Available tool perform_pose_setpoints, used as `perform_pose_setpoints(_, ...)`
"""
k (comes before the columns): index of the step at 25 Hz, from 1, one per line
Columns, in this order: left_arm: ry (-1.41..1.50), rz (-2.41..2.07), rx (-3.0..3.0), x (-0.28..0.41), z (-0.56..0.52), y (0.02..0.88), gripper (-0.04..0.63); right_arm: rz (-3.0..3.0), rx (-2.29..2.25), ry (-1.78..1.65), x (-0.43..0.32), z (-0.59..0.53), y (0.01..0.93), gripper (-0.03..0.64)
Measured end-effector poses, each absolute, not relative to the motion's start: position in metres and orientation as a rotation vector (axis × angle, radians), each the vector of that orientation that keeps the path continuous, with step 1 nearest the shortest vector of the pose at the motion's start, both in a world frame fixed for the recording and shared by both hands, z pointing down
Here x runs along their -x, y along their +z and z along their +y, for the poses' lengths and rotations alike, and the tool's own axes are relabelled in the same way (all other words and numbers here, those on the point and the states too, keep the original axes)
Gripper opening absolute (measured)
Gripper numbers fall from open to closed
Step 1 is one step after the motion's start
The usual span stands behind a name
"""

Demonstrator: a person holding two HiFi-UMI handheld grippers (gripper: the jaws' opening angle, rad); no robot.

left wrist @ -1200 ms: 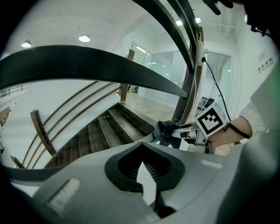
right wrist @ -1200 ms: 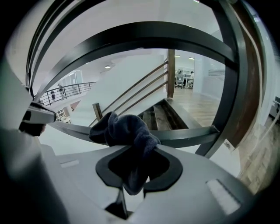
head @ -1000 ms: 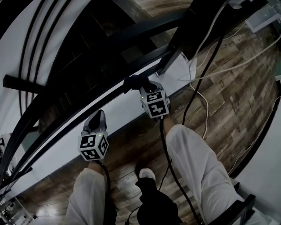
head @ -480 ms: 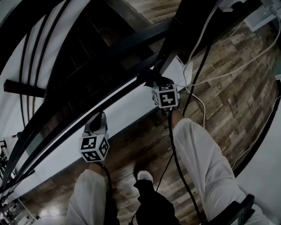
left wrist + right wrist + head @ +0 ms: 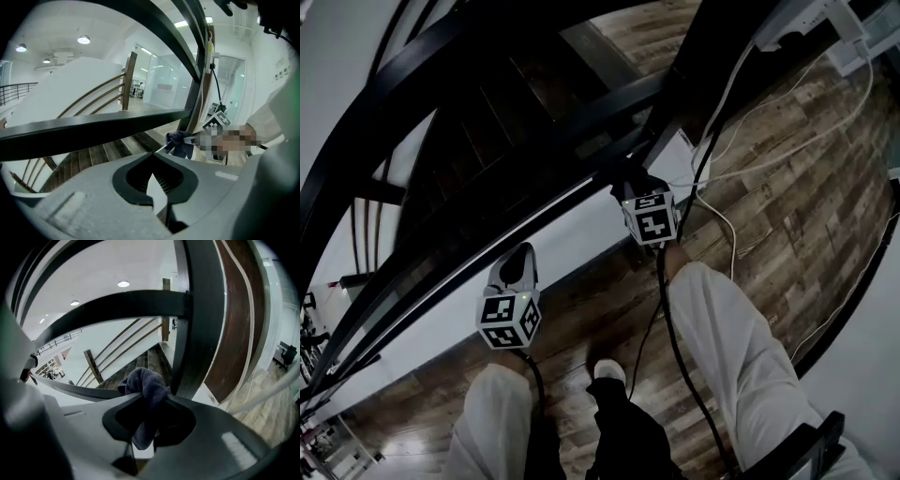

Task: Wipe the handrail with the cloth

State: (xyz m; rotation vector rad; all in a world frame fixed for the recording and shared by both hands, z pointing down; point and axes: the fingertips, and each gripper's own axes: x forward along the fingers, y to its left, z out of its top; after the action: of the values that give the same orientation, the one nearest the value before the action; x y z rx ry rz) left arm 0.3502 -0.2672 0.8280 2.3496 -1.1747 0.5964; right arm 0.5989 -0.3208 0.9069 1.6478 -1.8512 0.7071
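The black handrail (image 5: 478, 246) curves from lower left to upper right, over lower rails and wooden stair treads. My right gripper (image 5: 627, 187) is shut on a dark blue cloth (image 5: 146, 389) and presses it against the rail beside a black upright post (image 5: 197, 319). The cloth bunches out past the jaws and hangs between them. In the left gripper view the cloth (image 5: 180, 142) shows further along the rail (image 5: 93, 129). My left gripper (image 5: 517, 257) hangs lower left, just below the rail, its jaws shut (image 5: 152, 157) with nothing between them.
White and black cables (image 5: 724, 217) trail over the wooden floor (image 5: 787, 178) at the right. The person's legs in white trousers (image 5: 722, 337) stand below the grippers. A white skirting panel (image 5: 581, 225) runs under the rails. A black frame (image 5: 806, 442) sits at the bottom right.
My right gripper has slid up and to the right along the handrail with the cloth, close to the post. The left gripper has stayed about where it was.
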Motion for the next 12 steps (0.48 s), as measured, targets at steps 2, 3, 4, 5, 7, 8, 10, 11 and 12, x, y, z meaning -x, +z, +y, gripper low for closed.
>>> perform_pose_setpoints(2, 0.588, -1.179, -2.341, -0.347, -0.262, 0.816, -0.002, -1.874, -1.628, 0.706, -0.587, -0.313, 0.892, 0.058)
perform_pose_setpoints(3, 0.585, -1.181, -2.338, -0.345, -0.259, 0.81, -0.002, -1.886, -1.617, 0.704, -0.58, -0.308, 0.885, 0.057)
perform_pose_setpoints(4, 0.584, -1.183, -2.336, -0.343, -0.255, 0.804, -0.002, -1.899, -1.606, 0.701, -0.573, -0.302, 0.877, 0.057)
perform_pose_setpoints(5, 0.585, -1.183, -2.339, -0.341, -0.251, 0.797, -0.002, -1.911, -1.594, 0.696, -0.566, -0.295, 0.869, 0.057)
perform_pose_setpoints(7, 0.599, -1.175, -2.359, -0.337, -0.241, 0.781, -0.002, -1.93, -1.572, 0.678, -0.553, -0.28, 0.852, 0.057)
perform_pose_setpoints(8, 0.606, -1.168, -2.372, -0.335, -0.236, 0.772, -0.002, -1.937, -1.563, 0.662, -0.548, -0.271, 0.844, 0.057)
perform_pose_setpoints(10, 0.608, -1.159, -2.387, -0.329, -0.226, 0.751, -0.002, -1.953, -1.544, 0.635, -0.535, -0.253, 0.823, 0.057)
perform_pose_setpoints(11, 0.603, -1.158, -2.389, -0.326, -0.221, 0.74, -0.002, -1.961, -1.536, 0.631, -0.528, -0.244, 0.812, 0.057)
perform_pose_setpoints(12, 0.594, -1.158, -2.387, -0.322, -0.217, 0.729, -0.002, -1.972, -1.531, 0.63, -0.521, -0.235, 0.798, 0.057)
